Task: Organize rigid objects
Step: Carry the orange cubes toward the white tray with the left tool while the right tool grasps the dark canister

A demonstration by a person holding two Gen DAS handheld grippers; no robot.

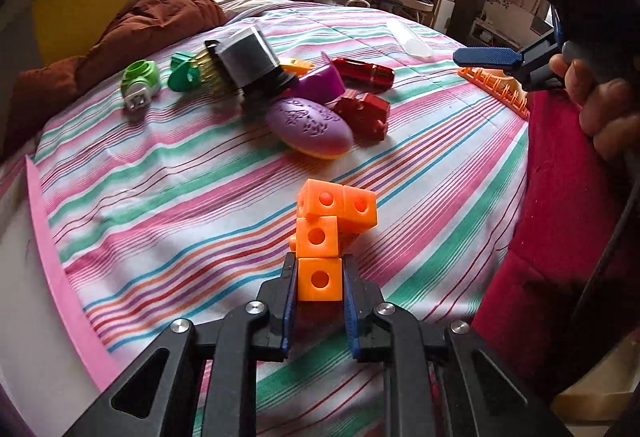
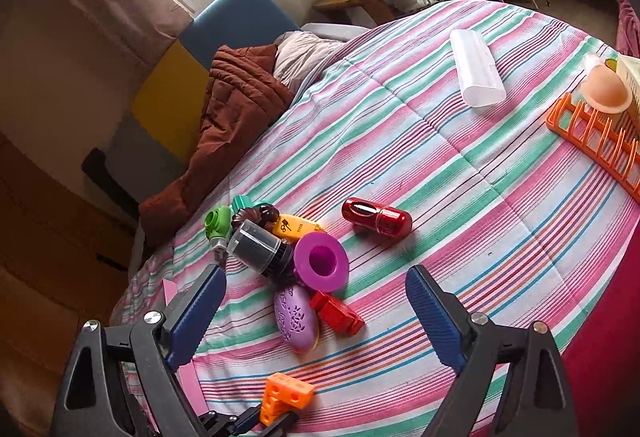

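Orange block cluster (image 1: pixel 328 233): snap-together plastic cubes, bright orange, round hole in each visible face. Four cubes seen from left wrist view: one at the bottom, one stacked above it, two side by side on top, bent into a crooked L. Sits near edge of bed (image 1: pixel 180 205), over the pink/green/blue striped cover, nearer than the toy pile.

Left hand-held gripper (image 1: pixel 320 279): fingers narrowed, blue pads pinching the lowest cube from both sides. Same grip seen small at bottom of right wrist view, cluster (image 2: pixel 289 395) between dark fingers. Can't tell if the cubes touch the cover or hang just above it.

Right hand-held gripper (image 2: pixel 314 311): fingers spread wide, nothing between pads, hovering above the pile. In left wrist view it shows at upper right, with the person's fingers on the handle.

Pile, mid-bed: purple oval case (image 2: pixel 296 319) touching red block piece (image 2: pixel 338 313); purple funnel-shaped cup (image 2: pixel 321 261); grey cylinder (image 2: pixel 258 247) on its side; green round piece (image 2: pixel 218 223). Red capsule (image 2: pixel 376 219) lies apart, right of pile. Far right: white tube (image 2: pixel 476 67), orange rack (image 2: pixel 596 145) at bed edge.
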